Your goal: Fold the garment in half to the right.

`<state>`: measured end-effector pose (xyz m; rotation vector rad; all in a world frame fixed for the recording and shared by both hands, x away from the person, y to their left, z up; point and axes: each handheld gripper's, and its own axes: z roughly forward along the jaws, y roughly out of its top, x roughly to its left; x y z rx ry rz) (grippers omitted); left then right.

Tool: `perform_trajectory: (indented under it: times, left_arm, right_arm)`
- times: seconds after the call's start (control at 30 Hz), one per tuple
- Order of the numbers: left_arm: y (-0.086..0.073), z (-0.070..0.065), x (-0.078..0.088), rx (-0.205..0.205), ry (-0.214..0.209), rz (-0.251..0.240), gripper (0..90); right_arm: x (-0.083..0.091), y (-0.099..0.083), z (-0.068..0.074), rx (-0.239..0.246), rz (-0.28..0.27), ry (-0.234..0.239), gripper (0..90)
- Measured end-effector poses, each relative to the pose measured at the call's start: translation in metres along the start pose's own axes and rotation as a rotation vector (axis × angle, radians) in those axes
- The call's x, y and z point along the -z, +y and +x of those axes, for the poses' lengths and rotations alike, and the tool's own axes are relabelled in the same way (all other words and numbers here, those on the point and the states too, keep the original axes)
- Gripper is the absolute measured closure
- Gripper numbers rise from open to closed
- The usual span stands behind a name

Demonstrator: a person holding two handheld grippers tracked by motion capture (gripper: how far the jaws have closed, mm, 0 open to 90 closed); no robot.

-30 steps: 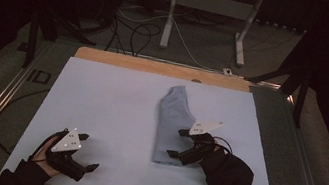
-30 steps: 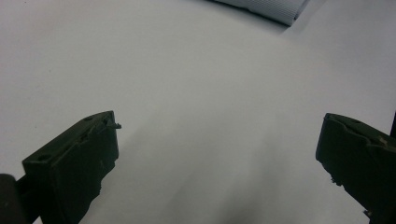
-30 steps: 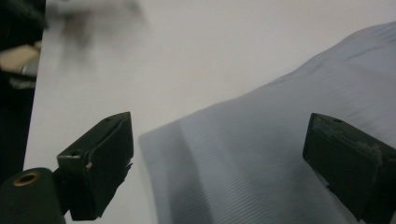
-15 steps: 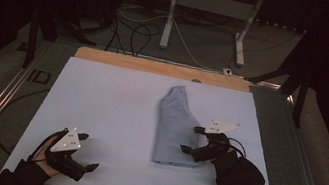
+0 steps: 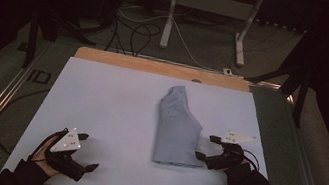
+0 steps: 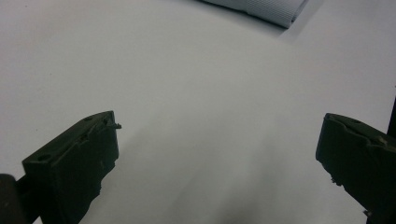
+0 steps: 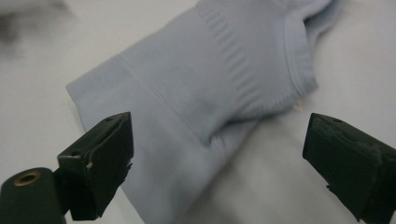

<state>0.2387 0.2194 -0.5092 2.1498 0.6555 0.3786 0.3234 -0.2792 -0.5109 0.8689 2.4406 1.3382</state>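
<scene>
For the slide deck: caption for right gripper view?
Open right tool poised over folded light-blue garment on white table.

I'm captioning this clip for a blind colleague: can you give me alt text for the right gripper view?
A folded light-blue garment lies on a white table, seen close up between the open right gripper. Its ribbed band and collar-like edge point to the upper right, and neither jaw touches the cloth.
</scene>
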Motion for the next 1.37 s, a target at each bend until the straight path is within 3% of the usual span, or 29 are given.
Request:
perform_trajectory:
  times: [0.13, 0.33, 0.43, 0.6, 0.83, 1.37]
  left_arm:
    - [0.000, 0.000, -0.002, 0.000, -0.002, 0.011, 0.6]
    - [0.000, -0.001, -0.002, 0.000, -0.006, 0.000, 0.6]
    - [0.000, -0.001, -0.001, 0.005, -0.004, -0.001, 0.6]
    - [0.000, -0.001, -0.001, 0.005, 0.003, -0.004, 0.6]
    - [-0.001, -0.001, -0.002, 0.008, 0.012, -0.002, 0.6]
    - [-0.002, -0.002, -0.003, 0.002, 0.013, -0.007, 0.6]
  right_arm:
    - [0.003, -0.011, 0.000, -0.024, 0.003, -0.026, 9.0]
    - [0.006, -0.021, 0.004, -0.026, 0.012, -0.026, 9.0]
    - [0.011, -0.027, 0.008, -0.051, -0.001, -0.026, 9.1]
    - [0.017, -0.035, 0.017, -0.041, 0.007, -0.049, 9.3]
    - [0.011, -0.037, 0.018, -0.025, 0.030, -0.058, 9.3]
    - [0.009, -0.036, 0.017, -0.021, 0.026, -0.067, 9.3]
